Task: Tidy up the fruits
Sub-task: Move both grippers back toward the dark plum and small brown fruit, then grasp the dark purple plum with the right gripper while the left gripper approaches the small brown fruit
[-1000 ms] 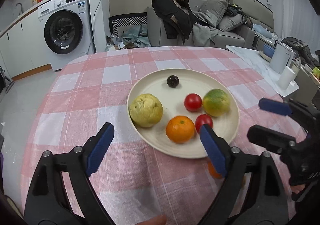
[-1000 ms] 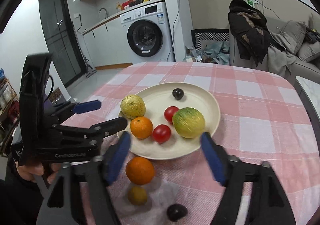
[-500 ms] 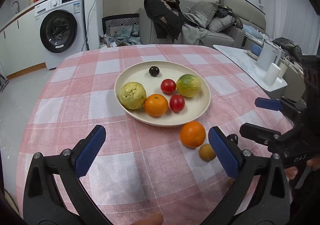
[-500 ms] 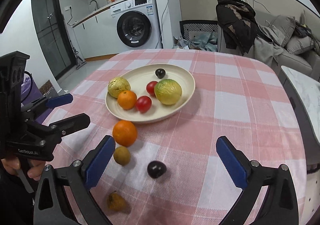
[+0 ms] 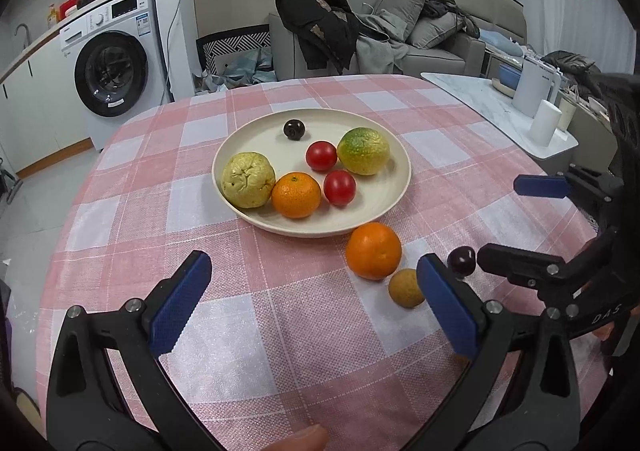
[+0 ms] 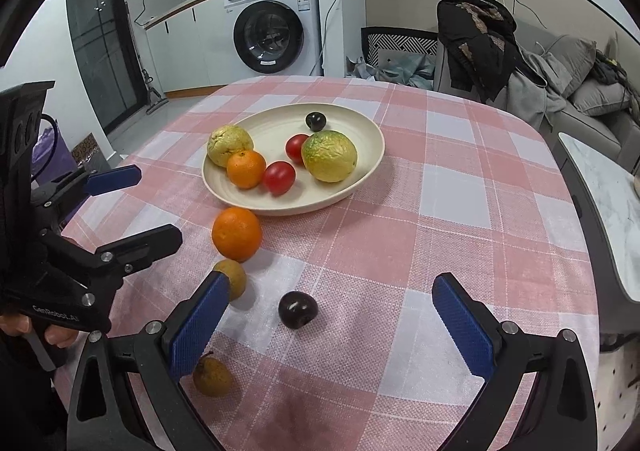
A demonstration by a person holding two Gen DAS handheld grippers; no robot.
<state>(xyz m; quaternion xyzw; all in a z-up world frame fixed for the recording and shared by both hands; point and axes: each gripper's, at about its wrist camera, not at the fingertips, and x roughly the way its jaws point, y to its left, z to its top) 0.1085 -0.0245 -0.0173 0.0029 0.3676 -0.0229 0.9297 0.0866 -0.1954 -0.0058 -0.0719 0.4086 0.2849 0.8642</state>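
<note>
Fruit still off the plate (image 5: 396, 187): one loose orange (image 6: 237, 233), two small brownish fruits (image 6: 234, 278) (image 6: 212, 375), one dark plum (image 6: 298, 309). All four lie on the checked tablecloth (image 6: 460, 191) toward the near edge of the tabletop, strung out from the plate's near rim. The plate sits mid-table and already carries a yellow wrinkled citrus (image 5: 248, 179), an orange (image 5: 296, 195), two red tomatoes (image 5: 321, 155) (image 5: 339, 187), a green-yellow citrus (image 5: 363, 151) and a second dark plum (image 5: 294, 129).

Handling, judged: the loose orange looks firm and round, so it is likely to roll on the cloth; grip across its widest part, pads level. The plum on the cloth looks smooth and glossy, probably slippery and easily bruised; light squeeze at its middle. The small brownish fruits are light, and need the jaws well closed down before they bite.

Right gripper (image 6: 340, 327): jaws wide, nothing between the pads. The plum lies just ahead of it, nearer its left finger (image 6: 198, 325). One brownish fruit is partly hidden behind that fingertip; the other lies beside the finger, closer to the near edge.

Left gripper (image 5: 316, 303): jaws wide, empty, over bare cloth. The loose orange lies ahead and toward its right finger (image 5: 448, 309), a brownish fruit just beside that finger.
</note>
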